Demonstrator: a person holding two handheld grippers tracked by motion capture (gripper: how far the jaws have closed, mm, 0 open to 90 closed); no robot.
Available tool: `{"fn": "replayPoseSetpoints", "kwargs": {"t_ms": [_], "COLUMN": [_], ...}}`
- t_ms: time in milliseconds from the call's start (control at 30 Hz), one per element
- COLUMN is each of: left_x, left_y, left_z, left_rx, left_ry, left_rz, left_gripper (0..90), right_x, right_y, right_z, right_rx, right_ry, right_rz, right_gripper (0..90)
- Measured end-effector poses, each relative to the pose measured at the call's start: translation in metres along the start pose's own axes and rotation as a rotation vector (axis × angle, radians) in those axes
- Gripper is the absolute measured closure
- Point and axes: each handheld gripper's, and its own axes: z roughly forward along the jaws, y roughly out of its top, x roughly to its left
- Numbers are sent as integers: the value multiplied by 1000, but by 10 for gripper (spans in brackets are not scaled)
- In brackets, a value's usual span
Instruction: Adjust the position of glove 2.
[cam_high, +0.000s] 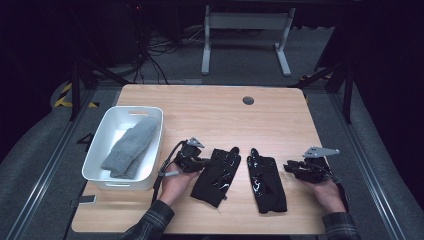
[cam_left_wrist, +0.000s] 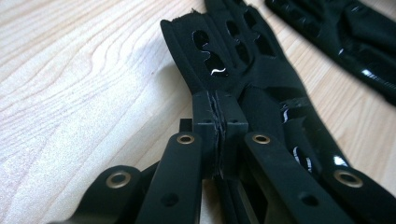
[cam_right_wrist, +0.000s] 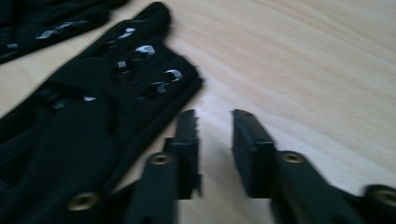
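Two black gloves with glossy patches lie side by side on the wooden table. My left gripper (cam_high: 202, 162) (cam_left_wrist: 218, 116) is shut on the edge of the left glove (cam_high: 217, 175) (cam_left_wrist: 219, 56), whose fabric is pinched between the pads. The right glove (cam_high: 267, 182) (cam_right_wrist: 93, 116) lies flat, with my right gripper (cam_high: 289, 167) (cam_right_wrist: 215, 126) just to its right. Those jaws stand a little apart over bare wood with nothing between them, the nearer one close beside the glove's edge. The other glove (cam_left_wrist: 345, 37) (cam_right_wrist: 46, 23) shows farther off in each gripper view.
A white bin (cam_high: 132, 109) stands at the table's left with a grey knitted piece (cam_high: 131, 146) inside. A round grommet (cam_high: 248, 100) sits near the far edge. A person's hands and plaid sleeves come in from the bottom.
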Motion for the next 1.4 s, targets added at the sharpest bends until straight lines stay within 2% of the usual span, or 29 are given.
{"fn": "replayPoseSetpoints", "kwargs": {"t_ms": [133,333,467,933,1400], "left_x": [1,2,1,-2,-9], "left_y": [1,1,2,4,14], "left_z": [-4,-7,-9,-13,-23], "left_rx": [-27,-38,-48,-84,-157], "left_ry": [-6,-25,-37,-94,-196], "left_rz": [-10,-19,-22,-28,-45], "left_gripper": [884,884,884,884,884], "right_x": [9,20,26,41,59], "right_y": [-3,-7,-4,4,16], "right_z": [-5,2,5,17,34], "right_rx": [12,83,83,76,81], "right_ry": [72,160,201,253,287], "right_rz": [-19,-55,-69,-99,-137], "right_gripper": [895,899,898,899,900]}}
